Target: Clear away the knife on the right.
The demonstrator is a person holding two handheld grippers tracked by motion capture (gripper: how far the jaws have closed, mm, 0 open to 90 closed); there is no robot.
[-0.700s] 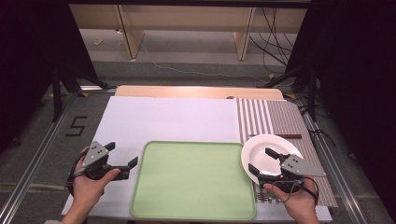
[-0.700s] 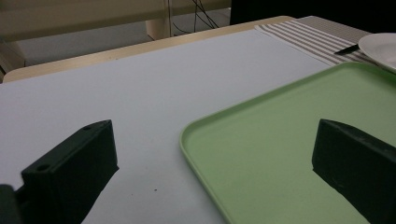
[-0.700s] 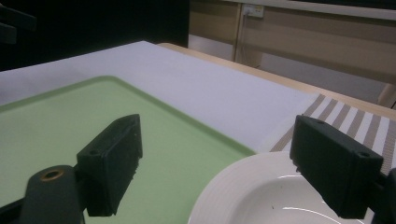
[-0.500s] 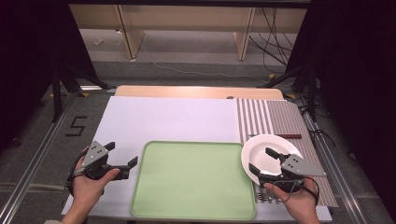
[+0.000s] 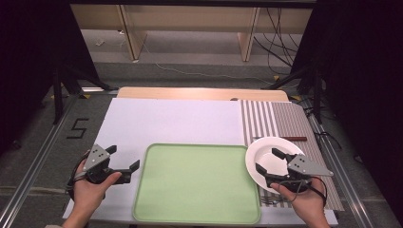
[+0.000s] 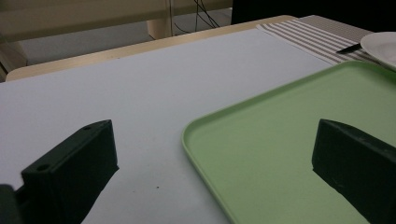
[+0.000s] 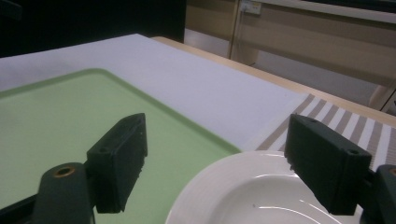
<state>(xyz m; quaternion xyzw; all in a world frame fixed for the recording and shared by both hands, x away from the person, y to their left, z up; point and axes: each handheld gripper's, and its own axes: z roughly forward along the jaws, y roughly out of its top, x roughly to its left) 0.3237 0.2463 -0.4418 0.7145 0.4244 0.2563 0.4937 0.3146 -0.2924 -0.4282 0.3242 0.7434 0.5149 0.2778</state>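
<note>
A light green tray (image 5: pixel 197 183) lies at the front middle of the table, with nothing on it. A white plate (image 5: pixel 280 144) sits just right of it on a striped mat (image 5: pixel 285 118). My left gripper (image 5: pixel 124 156) is open, held low over the white sheet (image 5: pixel 176 121) at the tray's left edge; its jaws straddle the tray's near corner (image 6: pixel 196 135). My right gripper (image 5: pixel 267 159) is open over the plate's left part, one jaw above the tray (image 7: pixel 70 121) and the other above the plate (image 7: pixel 261 196). Neither gripper holds anything.
A thin dark stick (image 5: pixel 292 138) lies on the striped mat just beyond the plate. The table's wooden far edge (image 5: pixel 199 92) runs behind the mats. Metal rails (image 5: pixel 33 161) flank the table. The floor beyond has cables (image 5: pixel 199 73) and wooden furniture legs.
</note>
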